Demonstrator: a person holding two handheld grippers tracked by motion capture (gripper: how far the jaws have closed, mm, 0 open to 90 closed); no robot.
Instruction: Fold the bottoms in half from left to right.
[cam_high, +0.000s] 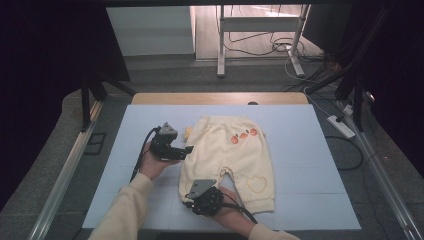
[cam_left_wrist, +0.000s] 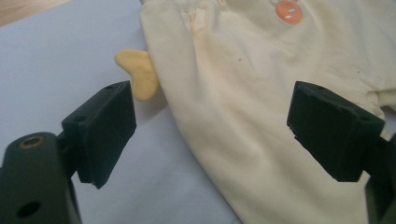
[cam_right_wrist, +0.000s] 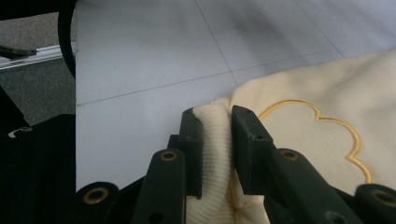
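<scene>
A person stands at the near edge of the pale blue surface (cam_high: 150, 120), one claw in each hand. On the left, the left claw (cam_high: 186, 149) hovers just beside the left edge of the pale yellow baby trousers (cam_high: 227, 160), its jaws spread wide with nothing between the pads; in the left gripper view they frame the cloth's side edge. A small darker yellow tab (cam_left_wrist: 137, 72) sticks out from that edge near the waistband, lying flat on the blue. The trousers lie spread out in the middle of the surface, waistband away from the person and legs toward them. Two orange fruit-shaped patches (cam_high: 243, 135) sit near the waist, and an outlined heart (cam_high: 256, 184) is stitched on the right leg. No brand, label or writing can be read anywhere on the garment. Farther right and nearer the person, the right claw (cam_right_wrist: 215, 140) is pinching the ribbed cuff (cam_right_wrist: 215, 135) of the left trouser leg, pads pressed on the knit.
</scene>
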